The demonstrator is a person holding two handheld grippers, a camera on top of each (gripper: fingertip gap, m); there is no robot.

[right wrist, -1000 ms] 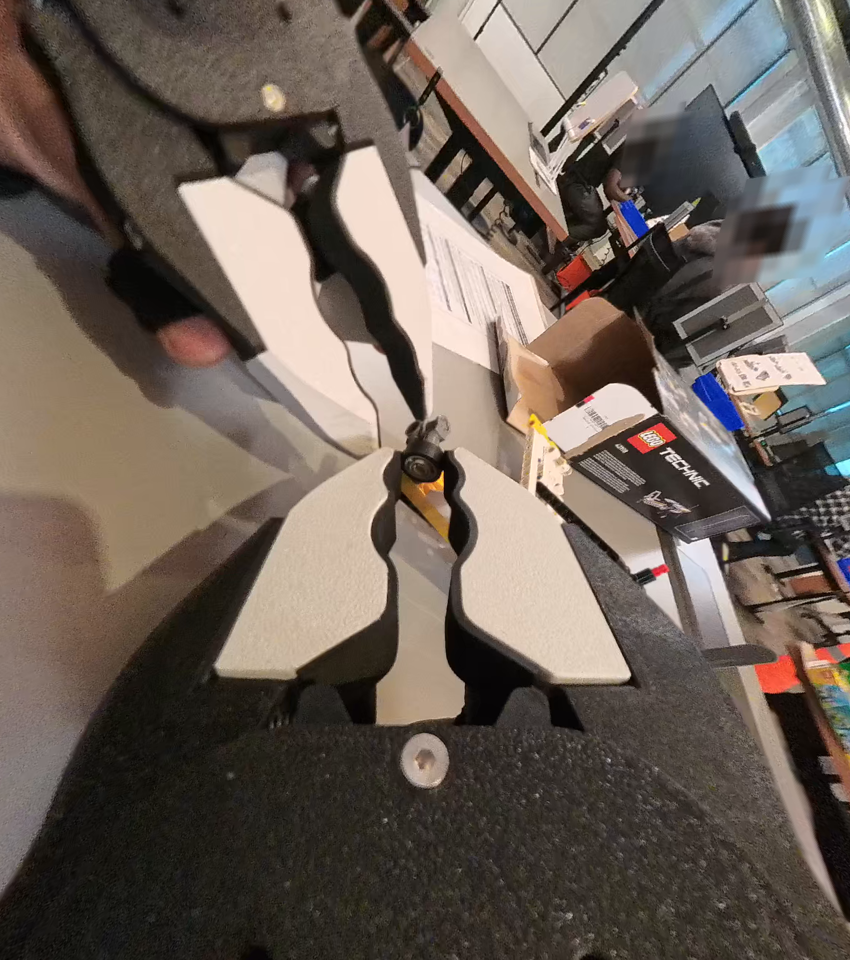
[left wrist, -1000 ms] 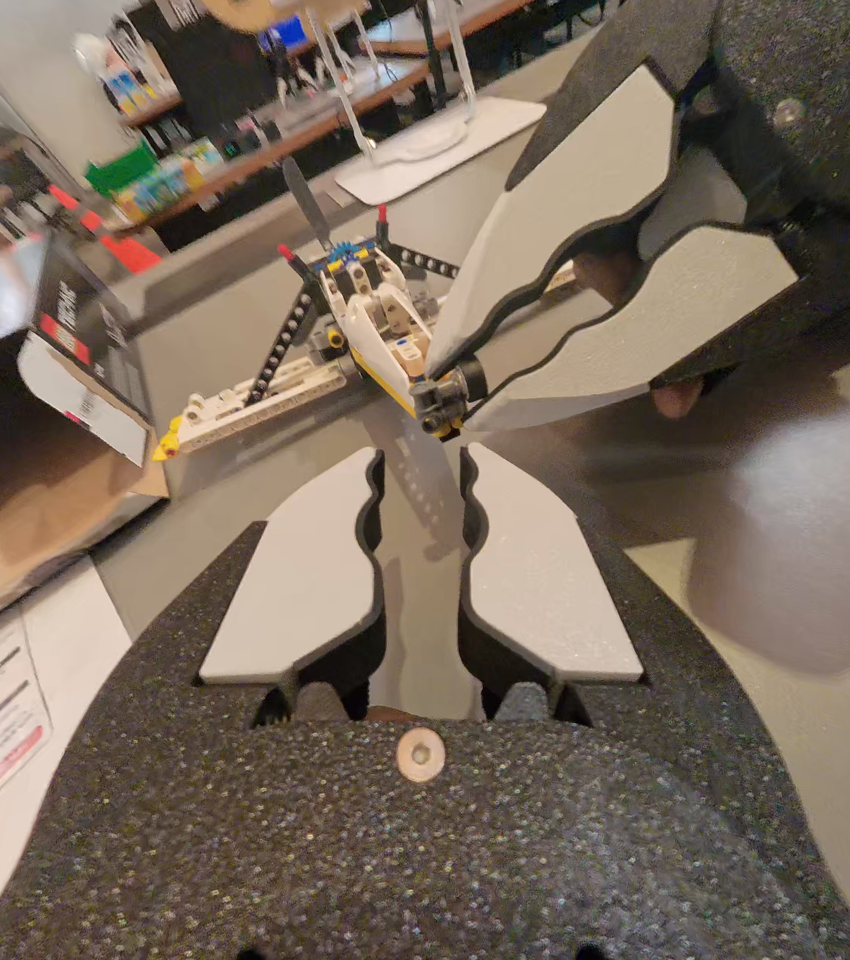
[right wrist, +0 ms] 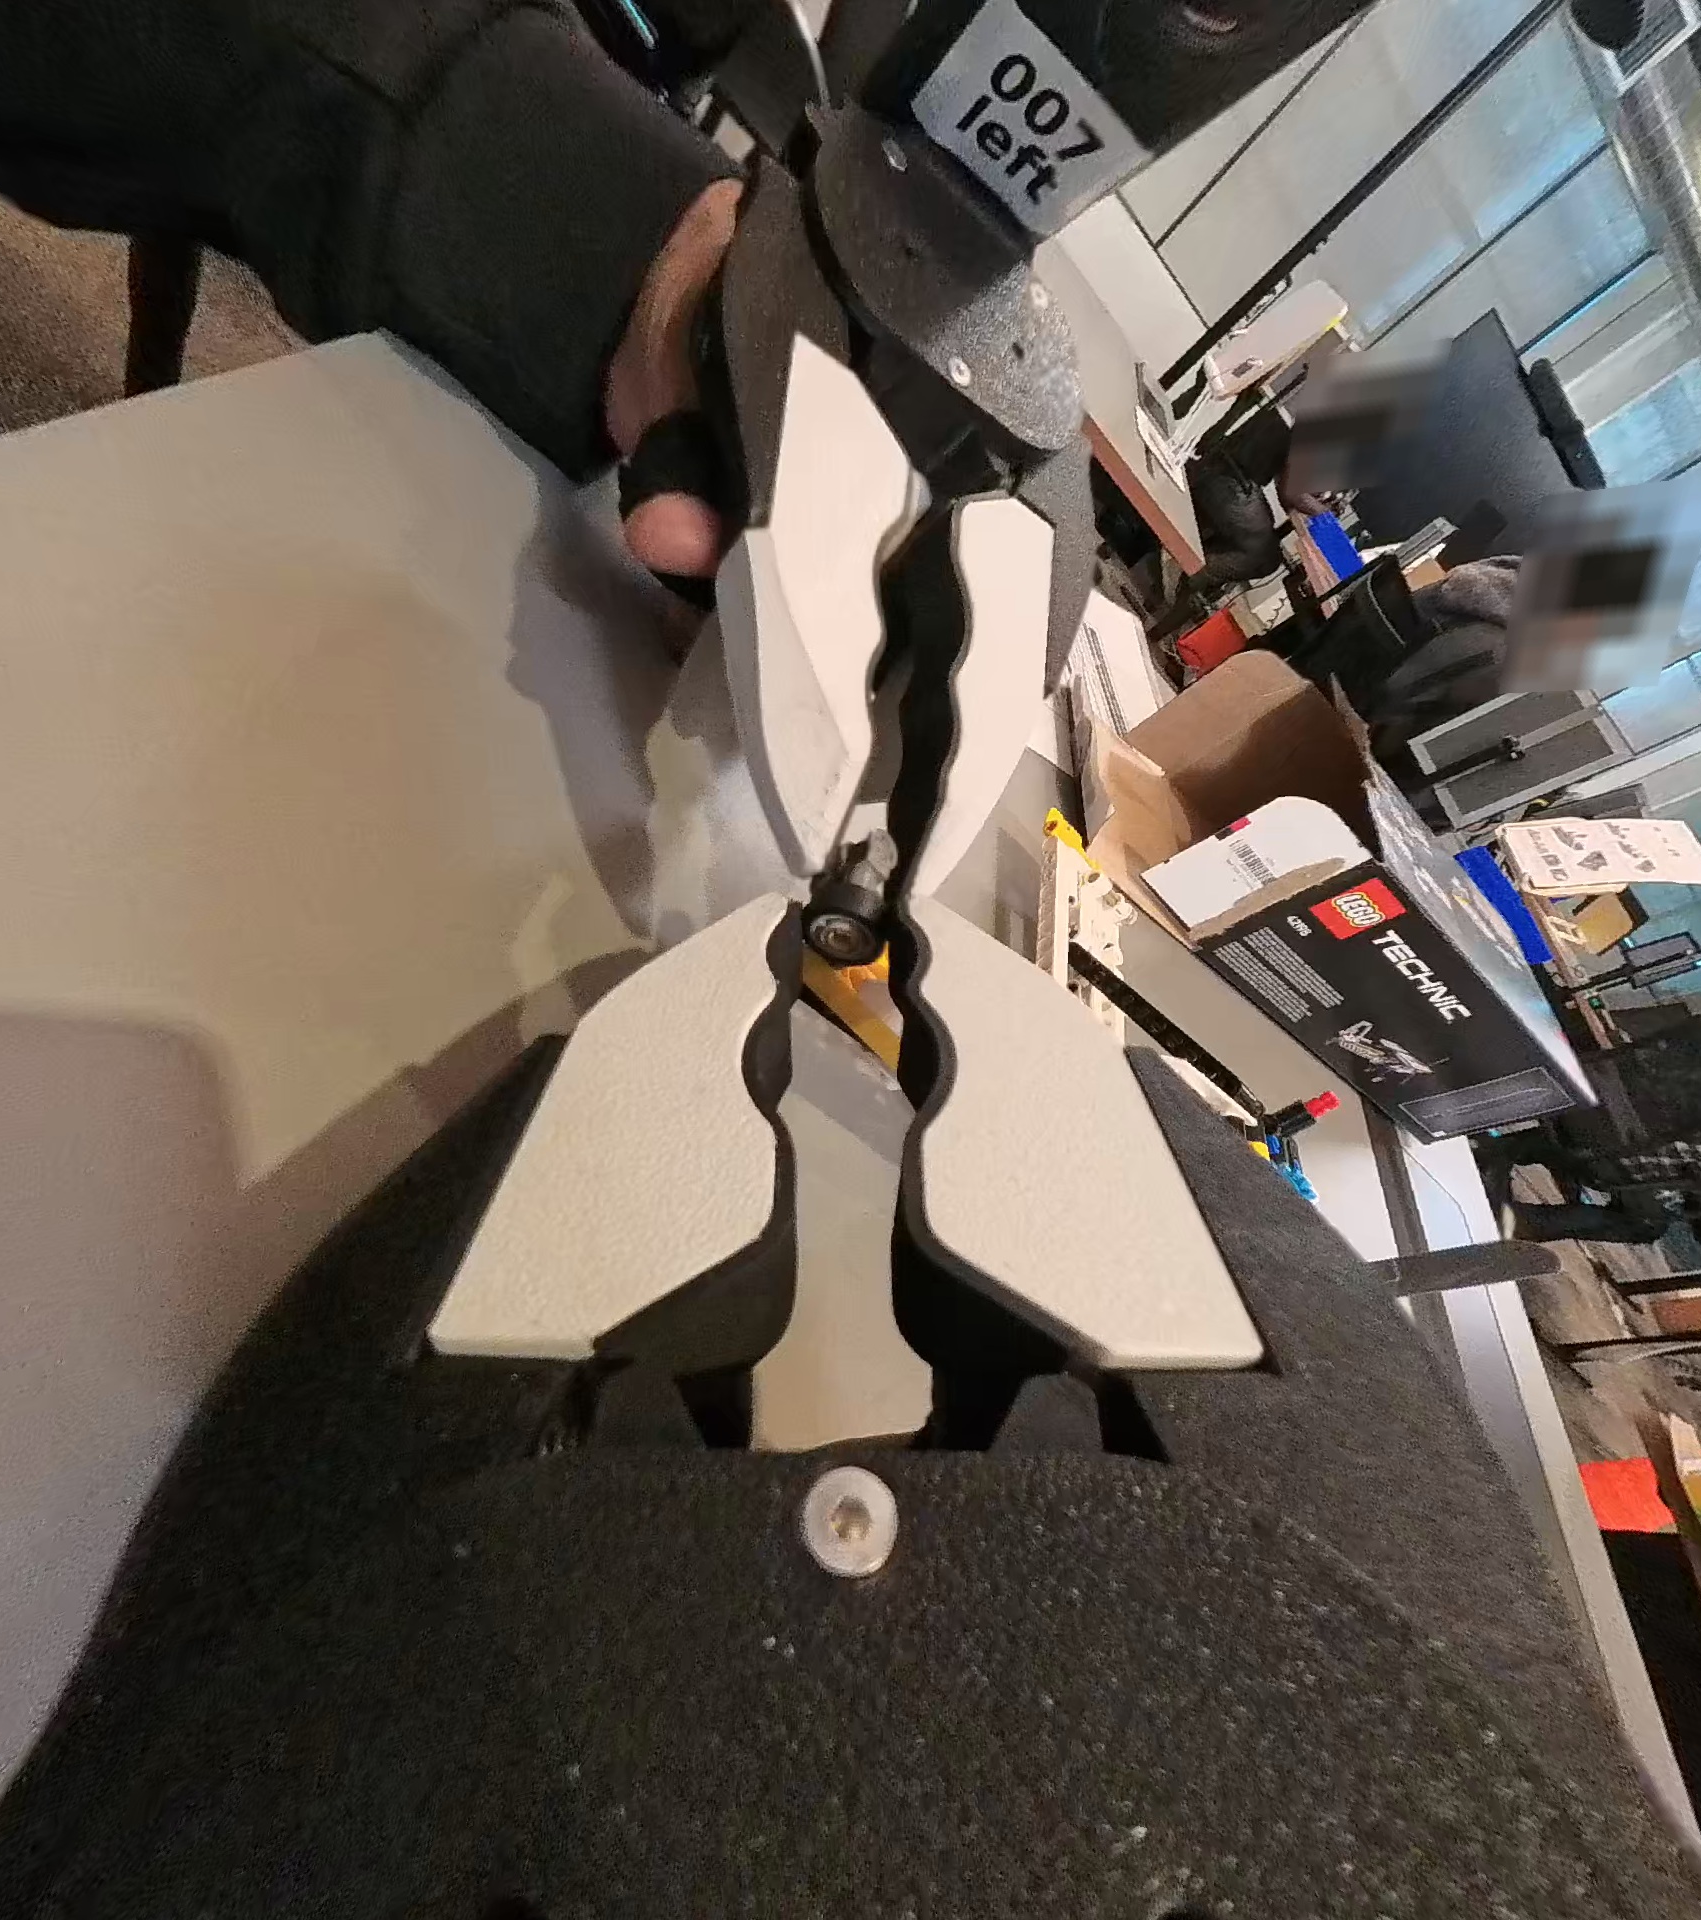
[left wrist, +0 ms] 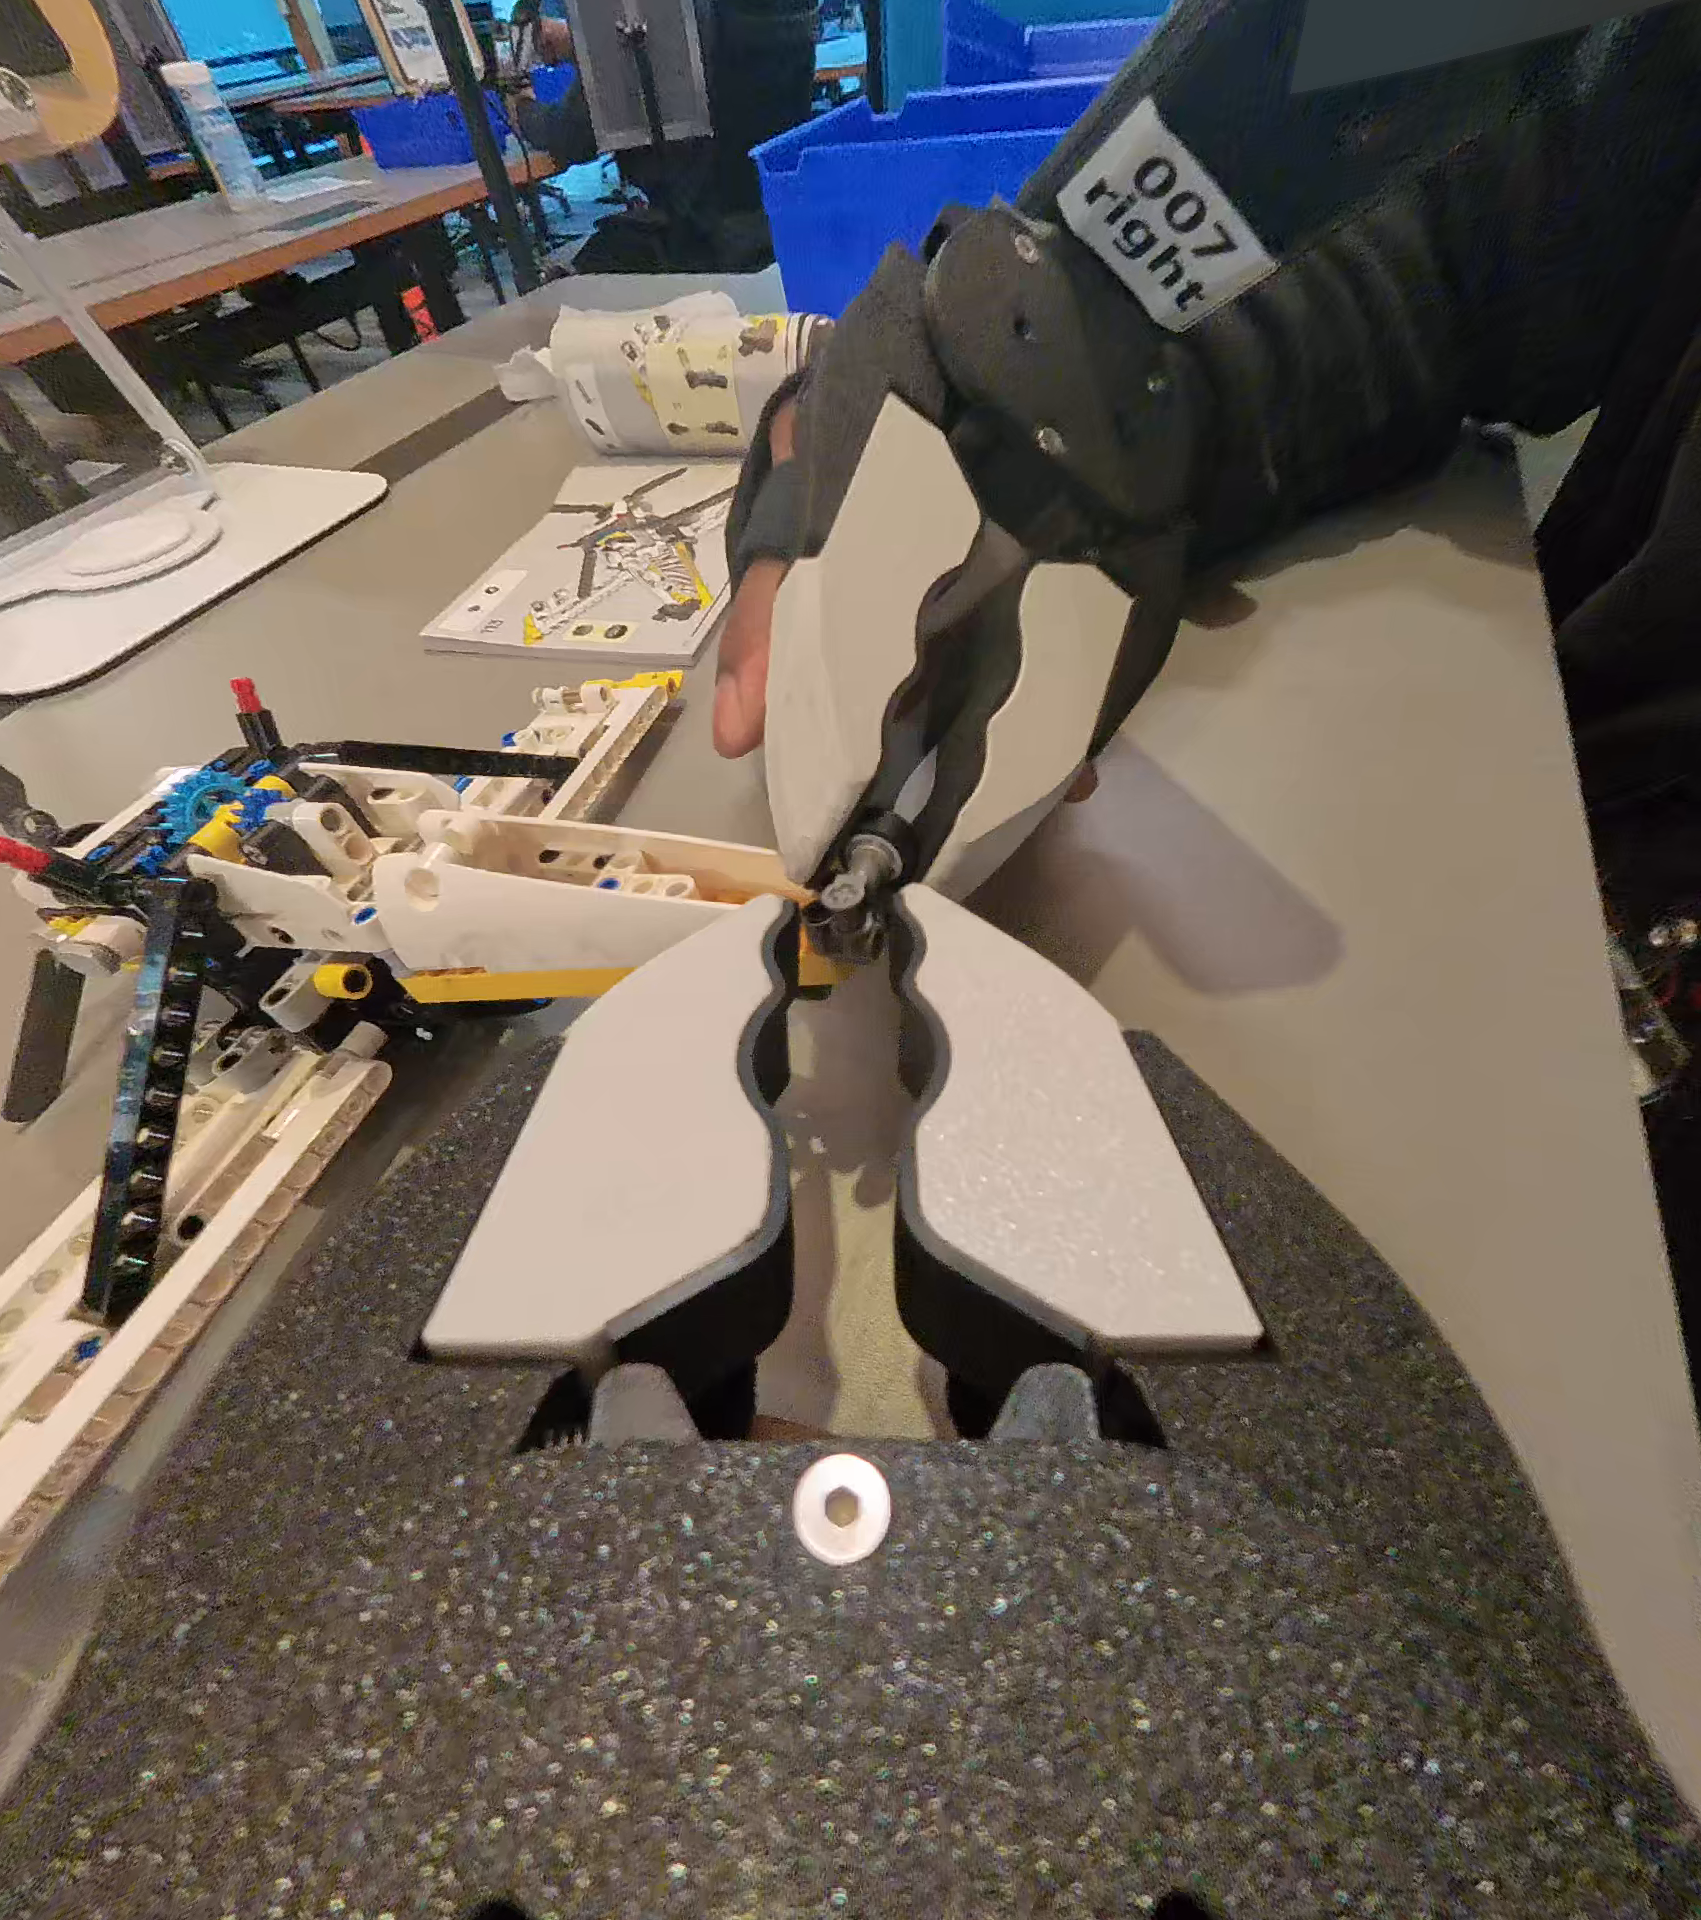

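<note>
Both grippers meet at the toy helicopter's [left wrist: 472,914] nose on the table [left wrist: 1345,831]: right gripper [left wrist: 861,847] pinching its small black wheel [right wrist: 841,925], left gripper [left wrist: 841,914] closed around the grey axle [left wrist: 851,883] beside it.

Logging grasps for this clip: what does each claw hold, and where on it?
Both claws, left and right, pinch the small black wheel-and-axle assembly at the nose of the white-and-yellow brick helicopter.

- The left gripper [left wrist: 844,920] closes its grey fingertips on a small black wheel assembly with grey axle [left wrist: 851,906] at the nose of a white-and-yellow brick helicopter model [left wrist: 472,904].
- The right gripper [left wrist: 872,847] pinches the same assembly from above.
- A printed instruction booklet [left wrist: 586,582] lies on the grey tabletop [left wrist: 1345,810] behind the model.
</note>
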